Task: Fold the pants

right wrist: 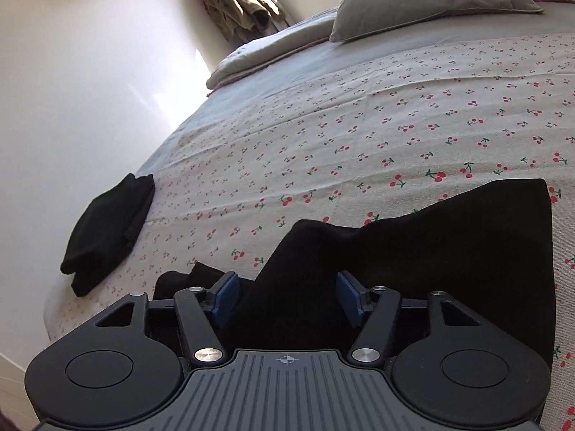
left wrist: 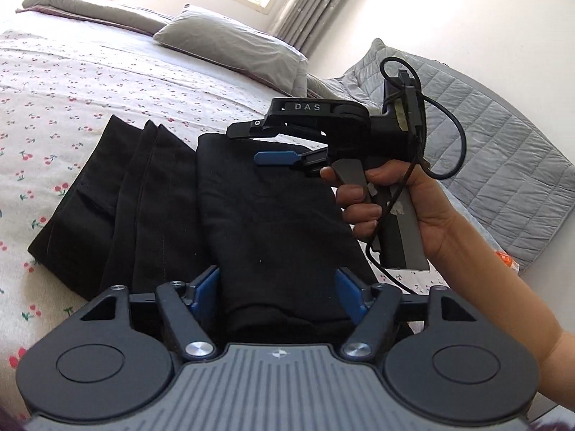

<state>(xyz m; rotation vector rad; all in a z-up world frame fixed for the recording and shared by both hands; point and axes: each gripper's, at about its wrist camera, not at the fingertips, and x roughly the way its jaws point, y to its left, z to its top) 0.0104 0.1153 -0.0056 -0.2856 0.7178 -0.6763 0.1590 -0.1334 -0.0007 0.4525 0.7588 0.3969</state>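
Note:
Black pants (left wrist: 172, 201) lie partly folded on the cherry-print bedspread (left wrist: 54, 82). My left gripper (left wrist: 278, 289) has its blue pads wide apart, with a folded edge of the pants lying between them. My right gripper (left wrist: 284, 147) shows in the left wrist view, held by a hand over the far end of the pants, its blue finger (left wrist: 273, 158) just above the cloth. In the right wrist view my right gripper (right wrist: 287, 298) is open with a raised fold of the pants (right wrist: 449, 237) between the pads.
A second folded black garment (right wrist: 107, 233) lies near the bed's left edge by the white wall. Grey pillows (left wrist: 230, 43) and a folded grey duvet (left wrist: 90, 10) are at the head of the bed. A grey quilted mat (left wrist: 485, 151) lies to the right.

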